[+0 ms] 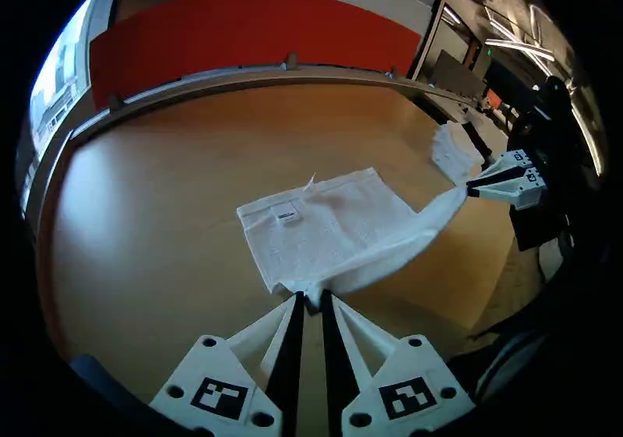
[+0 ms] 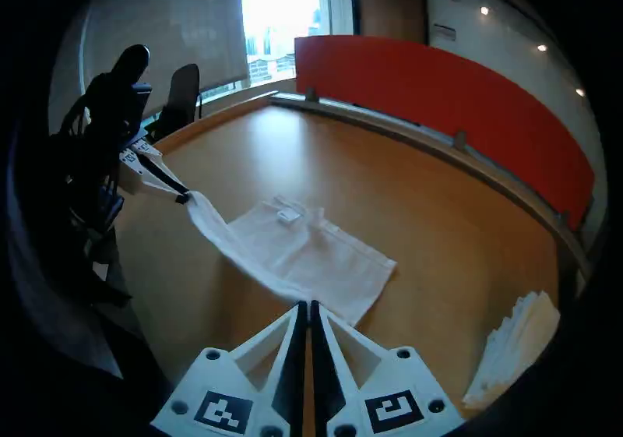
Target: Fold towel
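Wooden worktop [image 1: 195, 149] carries the white towel [image 1: 335, 219] near its middle, one edge lifted between left gripper [image 1: 311, 301] and right gripper [image 2: 310, 308], each with jaws clamped on a corner, so the fold seems begun but not yet laid over.

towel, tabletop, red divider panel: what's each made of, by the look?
Towel: probably white cotton terry. It has a nubbly matte surface, sags limply where it hangs off the table, and carries a sewn tag.
Tabletop: wood-look laminate or veneer, can't tell which. It is an even orange-brown, smooth, with a soft sheen.
Red divider panel: likely fabric-covered or matte-painted board. The colour is flat and uniform, with no glare.
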The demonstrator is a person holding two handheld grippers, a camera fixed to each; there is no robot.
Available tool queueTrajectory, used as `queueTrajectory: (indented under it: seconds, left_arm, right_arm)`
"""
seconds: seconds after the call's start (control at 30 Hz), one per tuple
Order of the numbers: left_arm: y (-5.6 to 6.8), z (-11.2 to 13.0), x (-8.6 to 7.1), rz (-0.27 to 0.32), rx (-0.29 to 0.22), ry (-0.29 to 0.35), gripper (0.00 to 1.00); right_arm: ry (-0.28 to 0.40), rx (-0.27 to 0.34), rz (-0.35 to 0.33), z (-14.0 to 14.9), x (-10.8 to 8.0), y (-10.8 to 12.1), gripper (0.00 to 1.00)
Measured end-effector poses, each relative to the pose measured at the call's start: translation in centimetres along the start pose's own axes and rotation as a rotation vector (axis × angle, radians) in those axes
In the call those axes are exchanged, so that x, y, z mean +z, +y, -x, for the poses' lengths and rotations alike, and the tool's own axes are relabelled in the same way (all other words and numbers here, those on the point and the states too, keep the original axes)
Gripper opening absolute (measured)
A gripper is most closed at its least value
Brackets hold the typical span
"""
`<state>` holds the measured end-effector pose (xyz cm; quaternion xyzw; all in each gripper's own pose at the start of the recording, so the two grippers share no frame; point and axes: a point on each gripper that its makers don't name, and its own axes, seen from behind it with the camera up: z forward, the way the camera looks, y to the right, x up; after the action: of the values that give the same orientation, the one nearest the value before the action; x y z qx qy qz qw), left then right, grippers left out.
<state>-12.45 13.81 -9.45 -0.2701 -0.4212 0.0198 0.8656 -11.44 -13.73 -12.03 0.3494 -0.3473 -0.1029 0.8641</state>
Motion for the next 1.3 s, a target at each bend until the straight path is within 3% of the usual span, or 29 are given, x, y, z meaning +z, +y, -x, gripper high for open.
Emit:
queueTrajectory:
  seconds: [0.37, 0.77, 1.3]
  left_arm:
    - [-1.8, -1.5, 2.7, -0.026, -0.038, -0.021, 0.16]
    - [-4.0, -2.8, 5.5, -0.063, -0.025, -0.037, 0.16]
    - [-5.2, -2.8, 7.4, -0.071, -0.011, -0.059, 0.16]
  right_arm:
    - [0.0, -0.006, 0.008, -0.8, 2.9, 2.7, 0.04]
    - [-0.008, -0.015, 0.021, -1.3, 5.6, 4.7, 0.03]
    - [-0.035, -0.005, 0.026, -0.4, 7.2, 5.6, 0.04]
